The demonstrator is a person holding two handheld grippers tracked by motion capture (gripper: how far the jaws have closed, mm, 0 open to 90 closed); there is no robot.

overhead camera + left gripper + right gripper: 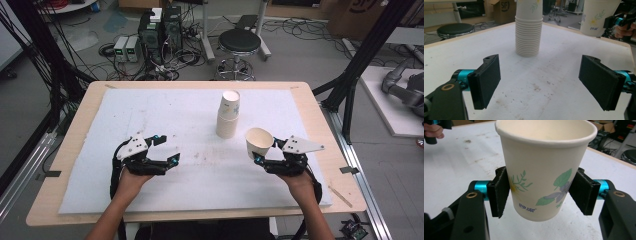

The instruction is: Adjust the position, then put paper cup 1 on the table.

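A stack of white paper cups point(228, 114) point(528, 29) stands upside down near the middle of the white mat point(190, 115). My right gripper point(266, 151) point(541, 192) is shut on a single flower-printed paper cup point(259, 142) point(541, 167), held mouth up above the mat, right of the stack. That cup point(597, 16) is also at the top right of the left gripper view. My left gripper point(167, 148) point(544, 82) hovers low over the mat's left half, open, nothing between its black pads point(487, 80).
The mat covers a wooden table point(320, 130). Behind the table are a black stool point(240, 42), computer boxes point(160, 30) and tangled cables on the floor. Black frame posts point(365, 55) rise at the right. A thin stick point(340, 196) lies near the table's front right corner.
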